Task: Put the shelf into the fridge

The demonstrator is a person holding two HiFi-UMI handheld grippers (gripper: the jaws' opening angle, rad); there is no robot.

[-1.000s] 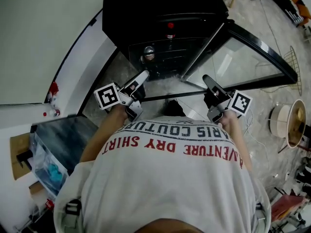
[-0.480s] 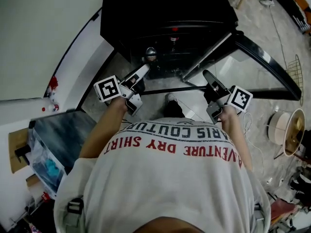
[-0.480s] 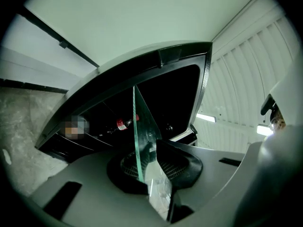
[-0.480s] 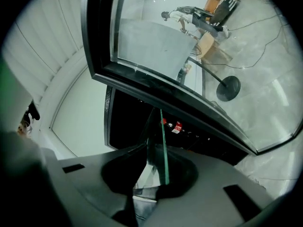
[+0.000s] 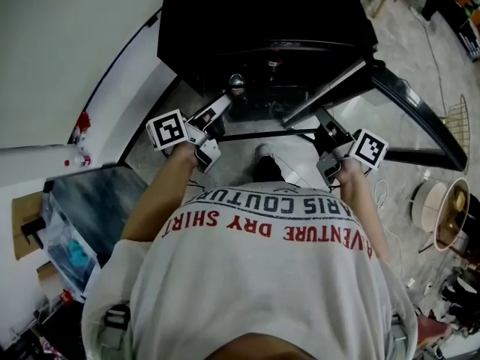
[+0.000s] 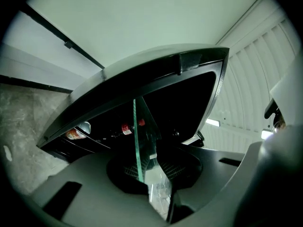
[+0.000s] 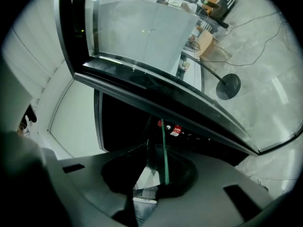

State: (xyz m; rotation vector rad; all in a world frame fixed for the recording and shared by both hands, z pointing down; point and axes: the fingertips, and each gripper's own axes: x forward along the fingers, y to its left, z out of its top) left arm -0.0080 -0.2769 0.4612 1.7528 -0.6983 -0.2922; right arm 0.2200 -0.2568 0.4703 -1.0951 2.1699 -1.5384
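Observation:
A clear glass shelf (image 5: 270,152) with a dark edge hangs level between my two grippers, just in front of the open black fridge (image 5: 262,21). My left gripper (image 5: 219,115) is shut on the shelf's left side. In the left gripper view the pane's green edge (image 6: 137,141) runs up from the jaws (image 6: 151,176). My right gripper (image 5: 327,130) is shut on the shelf's right side. The same green edge (image 7: 164,150) stands between its jaws (image 7: 154,174). The fridge's dark inside lies straight ahead in both gripper views.
The fridge's glass door (image 5: 409,118) stands open to the right. Inside are a silver can (image 5: 236,80) and a red-labelled bottle (image 5: 273,64). A dark glass cabinet (image 5: 90,208) stands at the left. At the far right are round baskets (image 5: 442,201) and floor cables.
Both grippers and the shelf have moved forward, closer to the fridge opening. The fridge and its door now sit nearer in the head view.

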